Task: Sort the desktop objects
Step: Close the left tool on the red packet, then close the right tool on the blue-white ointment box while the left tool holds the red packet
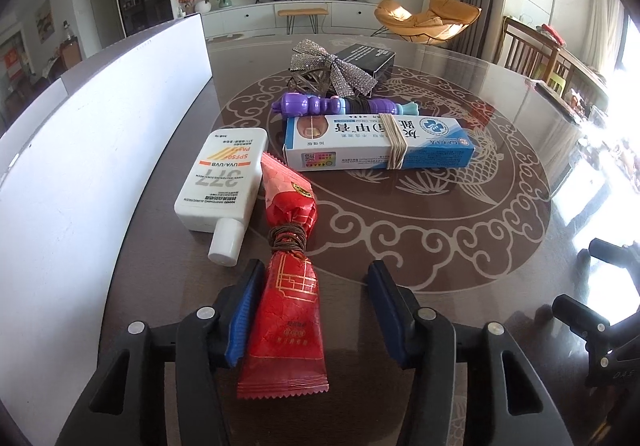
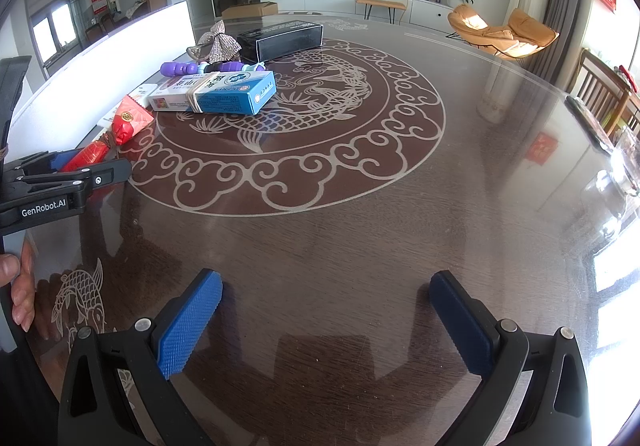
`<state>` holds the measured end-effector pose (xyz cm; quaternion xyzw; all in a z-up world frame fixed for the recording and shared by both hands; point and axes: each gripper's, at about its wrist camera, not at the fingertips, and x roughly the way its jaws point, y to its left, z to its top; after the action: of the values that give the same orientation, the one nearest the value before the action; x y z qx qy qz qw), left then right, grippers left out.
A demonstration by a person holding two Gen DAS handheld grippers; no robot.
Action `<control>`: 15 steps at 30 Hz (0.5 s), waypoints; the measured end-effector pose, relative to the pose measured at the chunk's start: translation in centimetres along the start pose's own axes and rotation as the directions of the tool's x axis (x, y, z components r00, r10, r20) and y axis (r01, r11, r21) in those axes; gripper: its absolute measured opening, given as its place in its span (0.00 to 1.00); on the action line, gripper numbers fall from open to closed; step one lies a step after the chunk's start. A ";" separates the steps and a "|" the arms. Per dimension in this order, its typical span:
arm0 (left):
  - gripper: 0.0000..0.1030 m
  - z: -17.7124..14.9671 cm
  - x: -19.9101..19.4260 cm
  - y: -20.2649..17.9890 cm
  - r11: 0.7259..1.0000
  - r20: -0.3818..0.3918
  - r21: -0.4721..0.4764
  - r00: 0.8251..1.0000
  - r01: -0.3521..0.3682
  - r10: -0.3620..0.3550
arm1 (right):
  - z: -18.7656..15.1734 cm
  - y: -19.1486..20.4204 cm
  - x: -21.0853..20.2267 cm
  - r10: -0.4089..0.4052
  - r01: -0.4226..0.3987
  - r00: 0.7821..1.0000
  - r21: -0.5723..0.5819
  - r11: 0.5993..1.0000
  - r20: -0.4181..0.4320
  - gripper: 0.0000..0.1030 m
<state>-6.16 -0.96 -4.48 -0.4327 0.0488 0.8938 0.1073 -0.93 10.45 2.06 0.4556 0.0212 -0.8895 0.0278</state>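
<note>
A red snack packet, cinched at its middle by a brown hair tie, lies on the table between the fingers of my left gripper. The jaws are open, with the left pad touching the packet and the right pad well clear. Beyond lie a white sunscreen bottle, a blue-white cream box with a rubber band, a purple toy, a glittery bow and a black box. My right gripper is open and empty over bare table. The packet and left gripper show at the left in the right wrist view.
A tall white board stands along the table's left side. The glass-topped table carries a carp pattern. Wooden chairs stand at the right edge. The right gripper's black body shows at lower right in the left wrist view.
</note>
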 end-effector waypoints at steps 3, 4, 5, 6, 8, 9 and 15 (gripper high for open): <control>0.24 -0.4 -0.6 0.5 0.999 -0.002 -0.037 1.000 0.024 -0.024 | 0.0 0.0 0.0 0.000 0.000 1.000 0.000 1.000 0.000 1.00; 0.24 -0.6 -0.8 0.8 0.997 -0.003 -0.061 0.999 0.042 -0.042 | 0.0 0.0 0.0 0.000 0.000 1.000 0.000 1.000 0.000 1.00; 0.24 -0.8 -1.0 0.9 0.995 -0.003 -0.081 0.999 0.052 -0.052 | 0.0 0.0 0.0 0.000 0.000 1.000 0.000 1.000 0.000 1.00; 0.24 -1.0 -1.3 1.1 0.994 0.002 -0.095 0.999 0.054 -0.054 | 0.0 0.0 0.0 0.000 0.000 1.000 0.000 1.000 0.000 1.00; 0.24 -1.2 -2.1 1.4 0.993 0.025 -0.108 0.999 0.044 -0.041 | 0.0 0.0 0.0 0.000 0.000 1.000 0.000 1.000 0.000 1.00; 0.24 -1.2 -2.5 1.4 0.993 0.038 -0.113 0.999 0.035 -0.031 | 0.0 0.0 0.0 0.000 0.000 1.000 0.000 1.000 0.000 1.00; 0.24 -1.7 -4.0 3.4 0.976 0.072 -0.208 0.996 0.061 -0.047 | 0.1 0.0 0.1 0.009 -0.009 1.000 -0.004 1.000 -0.009 1.00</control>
<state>-3.19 -5.19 -2.43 -0.4128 -0.0612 0.9046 0.0866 -1.05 10.44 2.07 0.4596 0.0210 -0.8873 0.0327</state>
